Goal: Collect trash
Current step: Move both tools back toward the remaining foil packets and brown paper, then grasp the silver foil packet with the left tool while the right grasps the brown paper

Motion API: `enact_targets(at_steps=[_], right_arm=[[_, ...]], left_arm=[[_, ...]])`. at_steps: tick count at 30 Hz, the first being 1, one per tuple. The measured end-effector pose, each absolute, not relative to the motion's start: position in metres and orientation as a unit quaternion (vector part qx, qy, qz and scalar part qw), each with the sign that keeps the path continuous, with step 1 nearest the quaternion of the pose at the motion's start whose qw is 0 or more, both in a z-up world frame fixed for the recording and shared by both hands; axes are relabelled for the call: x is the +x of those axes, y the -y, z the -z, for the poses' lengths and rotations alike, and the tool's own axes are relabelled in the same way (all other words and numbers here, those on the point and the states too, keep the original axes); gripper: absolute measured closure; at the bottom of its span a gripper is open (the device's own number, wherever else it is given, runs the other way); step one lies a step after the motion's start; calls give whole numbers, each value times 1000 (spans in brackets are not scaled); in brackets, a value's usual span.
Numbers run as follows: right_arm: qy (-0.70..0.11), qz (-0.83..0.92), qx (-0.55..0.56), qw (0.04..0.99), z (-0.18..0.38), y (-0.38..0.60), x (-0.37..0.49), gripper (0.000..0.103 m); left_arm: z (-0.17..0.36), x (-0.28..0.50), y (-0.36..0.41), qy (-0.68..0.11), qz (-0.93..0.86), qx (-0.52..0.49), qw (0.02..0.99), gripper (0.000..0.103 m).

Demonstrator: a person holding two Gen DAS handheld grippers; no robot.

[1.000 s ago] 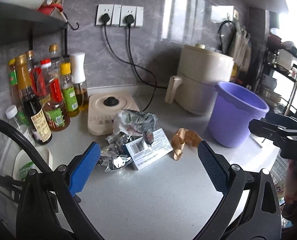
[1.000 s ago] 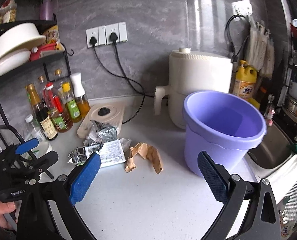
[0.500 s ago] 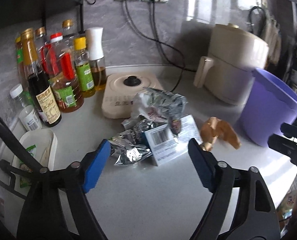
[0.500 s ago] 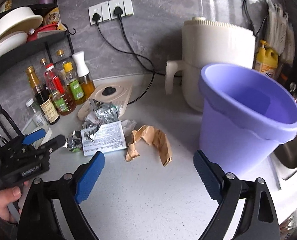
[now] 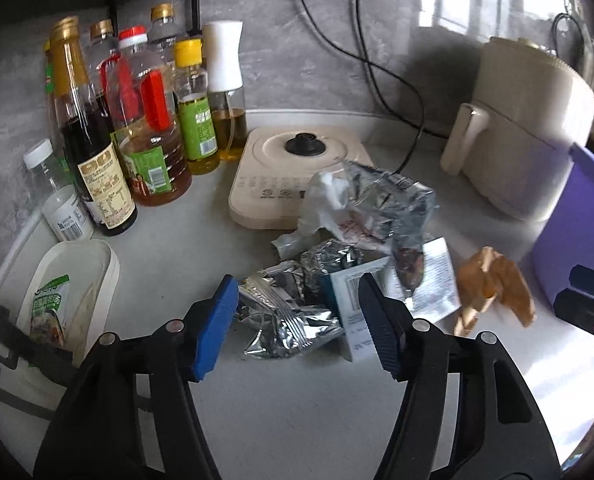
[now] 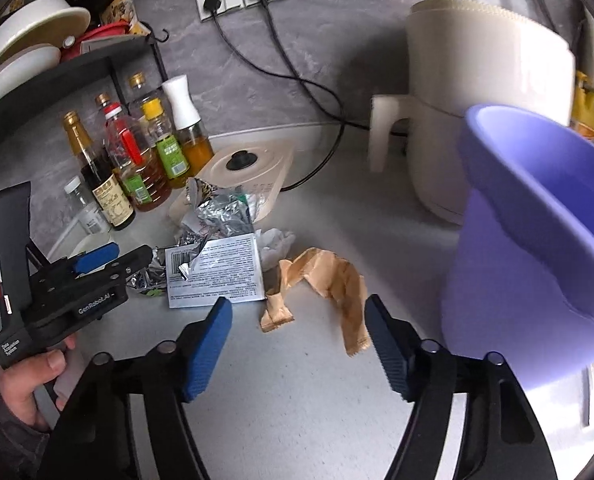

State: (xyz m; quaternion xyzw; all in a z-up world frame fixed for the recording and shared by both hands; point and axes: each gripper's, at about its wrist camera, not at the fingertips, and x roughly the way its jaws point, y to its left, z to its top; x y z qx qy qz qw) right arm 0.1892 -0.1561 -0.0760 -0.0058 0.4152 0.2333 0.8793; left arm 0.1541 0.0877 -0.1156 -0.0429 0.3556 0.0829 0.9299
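Trash all uncollected yet, heaped mid-counter: crumpled foil wrappers (image 5: pixel 293 316), a white printed packet (image 6: pixel 217 274), a brown paper wrapper (image 6: pixel 329 280), just beside the cream appliance base (image 5: pixel 289 172). Purple bucket (image 6: pixel 537 248) to the right, nothing visible inside. Left gripper (image 5: pixel 297 320) narrowing around foil, right gripper (image 6: pixel 297 340) narrowing near brown paper, neither gripping yet.

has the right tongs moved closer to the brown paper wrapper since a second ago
Yes. In the right wrist view the right tongs now sit low over the brown paper wrapper, jaws closing, nothing gripped. The purple bucket looms larger too.
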Motion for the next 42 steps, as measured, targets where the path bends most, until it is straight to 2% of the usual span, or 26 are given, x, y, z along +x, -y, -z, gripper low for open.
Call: enact_targets(at_steps=[3,15,19,21,24,27,28,29,30,32,42], right_arm=[[-426,-239,-7,872,84,145,197,44],[-437,-237,-20,867,104,120,213,45],[-442,-238,-24,864,110,115,217,45],[-446,-240,-26,862,115,114,219,47],[-451,-239,-28,859,120,115,223,52],[-456,-244,-21,856,122,118,227,62],[-458,-247,-21,854,123,118,227,73],[-462,-251,-21,850,124,118,228,89],[-466,-254,-18,848,124,118,228,93],[-457,-256,-16,851,118,119,225,97],[-408,-276,-18,870,68,132,201,98]], left_arm=[[123,159,-94,-365,-89,-42,926,42],[145,167,-102,-391,-84,-30,916,42],[151,166,-106,-400,-81,-36,912,67],[149,165,-105,-398,-82,-35,913,71],[139,160,-104,-386,-86,-30,918,81],[129,153,-103,-377,-86,-30,922,83],[126,151,-102,-374,-86,-28,923,83],[122,149,-101,-371,-88,-28,924,84],[119,147,-100,-367,-90,-27,925,84],[111,143,-98,-359,-92,-26,929,84],[64,129,-79,-306,-81,-32,948,84]])
